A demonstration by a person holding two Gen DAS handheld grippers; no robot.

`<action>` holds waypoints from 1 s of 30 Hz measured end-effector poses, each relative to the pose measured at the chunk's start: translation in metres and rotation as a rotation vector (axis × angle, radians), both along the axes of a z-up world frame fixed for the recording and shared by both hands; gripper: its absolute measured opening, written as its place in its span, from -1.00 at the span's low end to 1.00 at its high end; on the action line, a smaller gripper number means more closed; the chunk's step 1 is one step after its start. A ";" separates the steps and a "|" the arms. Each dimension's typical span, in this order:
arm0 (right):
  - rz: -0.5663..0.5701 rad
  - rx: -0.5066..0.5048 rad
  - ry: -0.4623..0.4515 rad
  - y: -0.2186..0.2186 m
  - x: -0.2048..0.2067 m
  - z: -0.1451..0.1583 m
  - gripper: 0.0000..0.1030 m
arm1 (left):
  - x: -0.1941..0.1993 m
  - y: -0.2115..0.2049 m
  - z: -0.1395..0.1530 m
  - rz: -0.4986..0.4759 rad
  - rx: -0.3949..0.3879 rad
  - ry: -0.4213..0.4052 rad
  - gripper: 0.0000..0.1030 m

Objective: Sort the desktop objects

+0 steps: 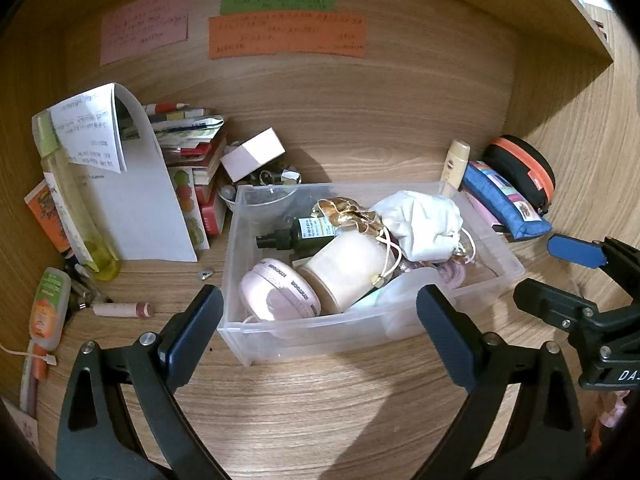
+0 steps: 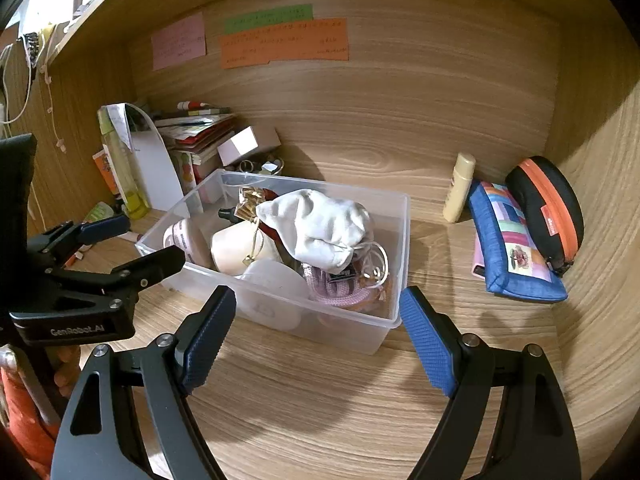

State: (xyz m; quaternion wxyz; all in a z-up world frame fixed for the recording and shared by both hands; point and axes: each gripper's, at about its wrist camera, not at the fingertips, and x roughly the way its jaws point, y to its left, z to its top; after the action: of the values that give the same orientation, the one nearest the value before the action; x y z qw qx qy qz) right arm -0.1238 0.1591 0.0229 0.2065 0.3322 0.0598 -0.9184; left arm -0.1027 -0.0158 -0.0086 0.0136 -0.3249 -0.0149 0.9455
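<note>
Just short of the clear plastic bin [image 1: 240, 264], we hold both grippers above the wooden desk [image 1: 320, 400]. The left gripper [image 1: 320, 312] has its jaws wide apart, straddling the bin's near wall and gripping nothing. The right gripper [image 2: 316, 312] is likewise spread wide and empty, level with the bin's near right corner; in the left view it shows only partly, cut off by the frame edge.

Inside the bin the things are heaped, so much is hidden. A pink round case [image 1: 280, 292] lies against the near wall, a cream jar [image 1: 348, 268] leans beside it, and a dark green spray bottle [image 1: 300, 234] is half buried behind. A white cloth pouch [image 2: 320, 228] covers whatever sits beneath it, and we cannot make out the tangle of cords and pink mesh under it.

Left of the bin, a lip balm tube [image 1: 124, 310] lies on the desk, with an orange-capped bottle [image 1: 46, 312] beyond it. Farther left and back, a yellow-green bottle [image 1: 76, 200] stands before a curled white paper [image 1: 140, 184] and a stack of booklets [image 1: 192, 140].

Right of the bin lies a blue patchwork pouch [image 2: 516, 248], then a black and orange zip case [image 2: 548, 208]; a cream tube [image 2: 460, 188] stands against the back panel.

On that panel behind the bin, the writing on the pink [image 2: 178, 40], green [image 2: 268, 18] and orange notes [image 2: 284, 42] is too small to read.
</note>
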 end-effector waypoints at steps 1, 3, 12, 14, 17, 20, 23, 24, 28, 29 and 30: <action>0.000 -0.001 -0.001 0.000 0.000 0.000 0.59 | -0.001 0.000 0.000 -0.002 0.000 -0.001 0.91; -0.002 -0.002 -0.002 0.000 0.000 0.000 0.59 | -0.002 0.000 0.000 -0.007 0.001 -0.003 0.91; -0.004 -0.002 -0.009 0.002 -0.004 0.001 0.59 | -0.004 0.001 0.001 -0.021 0.011 -0.005 0.91; 0.002 -0.004 -0.017 0.002 -0.004 0.000 0.59 | -0.003 0.002 0.002 -0.029 0.012 -0.006 0.91; 0.008 -0.004 -0.015 0.002 -0.002 0.001 0.59 | -0.003 0.004 0.004 -0.042 0.016 -0.005 0.91; 0.009 -0.002 -0.006 0.001 0.001 0.003 0.59 | -0.001 0.006 0.006 -0.049 0.021 -0.001 0.91; 0.008 0.000 0.000 0.001 0.003 0.004 0.59 | -0.001 0.006 0.006 -0.051 0.029 0.000 0.91; 0.008 -0.001 0.001 0.001 0.003 0.004 0.59 | -0.001 0.006 0.006 -0.061 0.040 -0.005 0.91; 0.010 -0.007 -0.005 0.002 0.003 0.004 0.59 | -0.001 0.007 0.006 -0.085 0.066 -0.019 0.91; 0.008 -0.008 -0.007 0.002 0.003 0.004 0.59 | -0.001 0.007 0.006 -0.082 0.063 -0.018 0.91; 0.008 -0.010 -0.009 0.003 0.003 0.004 0.59 | -0.001 0.007 0.006 -0.080 0.061 -0.018 0.91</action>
State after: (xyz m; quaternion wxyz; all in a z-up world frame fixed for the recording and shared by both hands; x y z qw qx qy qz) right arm -0.1211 0.1619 0.0266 0.2120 0.3349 0.0558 -0.9164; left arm -0.1034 -0.0085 -0.0028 0.0614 -0.3334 -0.0308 0.9403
